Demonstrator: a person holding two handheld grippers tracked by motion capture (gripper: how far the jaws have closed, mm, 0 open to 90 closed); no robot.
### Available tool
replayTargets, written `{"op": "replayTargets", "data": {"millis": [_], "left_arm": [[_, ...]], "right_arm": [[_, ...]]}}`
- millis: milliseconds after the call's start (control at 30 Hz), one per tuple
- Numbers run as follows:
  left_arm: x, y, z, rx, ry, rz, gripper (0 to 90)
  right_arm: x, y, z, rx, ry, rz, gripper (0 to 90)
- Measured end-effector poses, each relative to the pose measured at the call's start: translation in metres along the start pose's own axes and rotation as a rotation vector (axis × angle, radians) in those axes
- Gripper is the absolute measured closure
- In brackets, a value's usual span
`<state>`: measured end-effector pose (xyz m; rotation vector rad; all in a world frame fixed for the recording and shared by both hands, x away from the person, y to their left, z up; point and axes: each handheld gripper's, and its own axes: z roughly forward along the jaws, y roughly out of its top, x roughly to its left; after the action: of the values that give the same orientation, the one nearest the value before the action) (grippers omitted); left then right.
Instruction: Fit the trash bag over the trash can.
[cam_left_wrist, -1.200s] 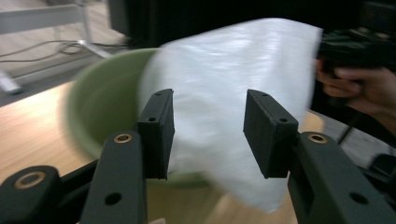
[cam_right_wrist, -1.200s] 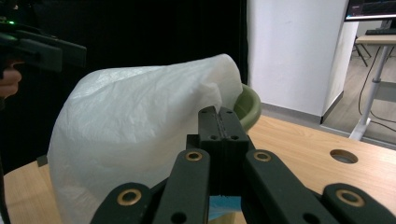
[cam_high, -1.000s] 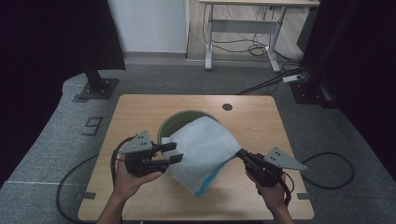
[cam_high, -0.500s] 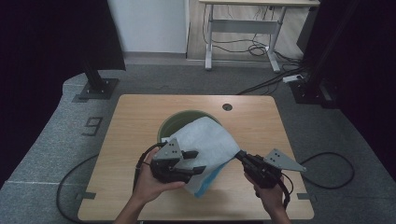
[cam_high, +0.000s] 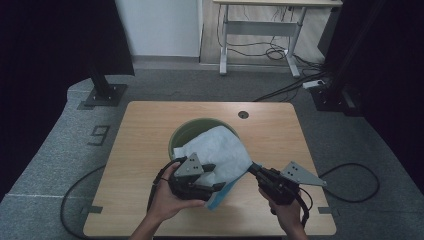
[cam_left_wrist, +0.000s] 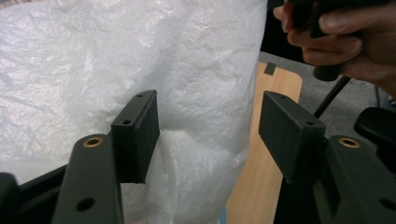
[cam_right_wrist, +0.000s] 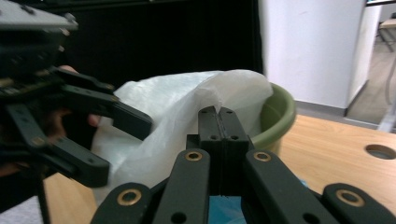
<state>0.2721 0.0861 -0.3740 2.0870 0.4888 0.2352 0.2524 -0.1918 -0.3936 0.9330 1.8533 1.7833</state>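
Item: bin-lining, partly done. Nearest, left gripper (cam_high: 207, 181) over the tabletop's (cam_high: 150, 130) front edge: fingers (cam_left_wrist: 136, 135) released, lately widening, with the white plastic bag (cam_high: 220, 152) loose between them, unpinched. Beside it, right gripper (cam_high: 254, 169): fingers clenched on the bag's edge. The bag lies draped over the near rim of the green bin (cam_high: 187, 132) at tabletop centre, its lower part hanging outside. Outstanding, by judgement: fresh left grasp, mouth spread, bag seated inside and folded over the rim.
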Motion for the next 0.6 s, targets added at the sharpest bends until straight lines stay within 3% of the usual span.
{"op": "replayTargets", "data": {"millis": [167, 467, 600], "left_arm": [[-0.001, 0.000, 0.006, 0.009, 0.017, 0.009, 40.0], [0.005, -0.002, 0.002, -0.011, 0.028, -0.005, 71.4], [0.013, -0.004, 0.000, -0.030, -0.010, -0.029, 81.5]], "right_arm": [[0.004, -0.001, 0.001, 0.004, 0.021, 0.003, 89.0], [0.006, -0.003, 0.000, 0.013, 0.027, -0.011, 88.9], [0.006, -0.004, 0.001, 0.016, 0.033, -0.013, 88.9]]}}
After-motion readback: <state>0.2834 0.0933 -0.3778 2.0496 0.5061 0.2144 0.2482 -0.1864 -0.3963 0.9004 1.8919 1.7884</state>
